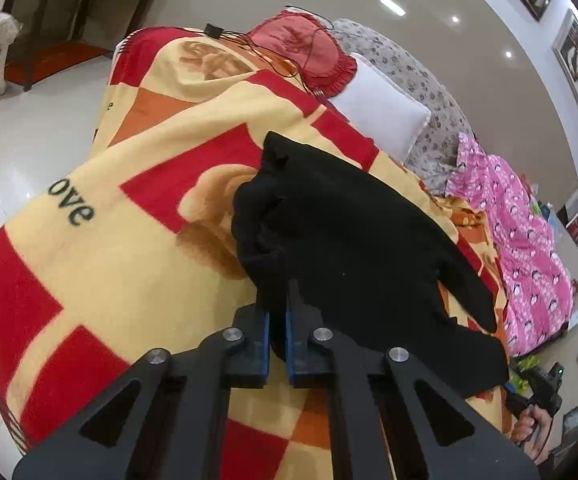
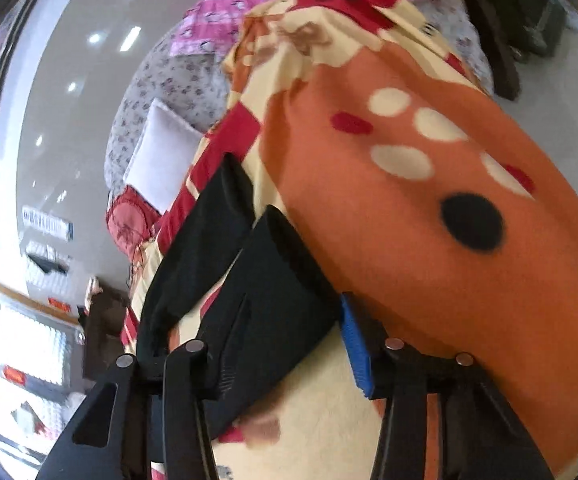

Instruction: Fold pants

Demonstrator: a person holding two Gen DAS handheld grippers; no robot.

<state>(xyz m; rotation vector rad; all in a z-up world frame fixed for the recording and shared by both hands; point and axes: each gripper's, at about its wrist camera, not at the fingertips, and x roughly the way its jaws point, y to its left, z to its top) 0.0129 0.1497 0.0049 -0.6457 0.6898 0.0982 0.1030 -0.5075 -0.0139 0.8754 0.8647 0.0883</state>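
left wrist: pants [image 1: 353, 232] pinched between fingers [image 1: 265, 340]

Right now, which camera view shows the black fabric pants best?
The left wrist view: the black fabric pants lie spread across the red and yellow patterned blanket, nearly whole, one bunched edge pinched in the left hand-held gripper. The blurred right wrist view shows only two dark leg ends.
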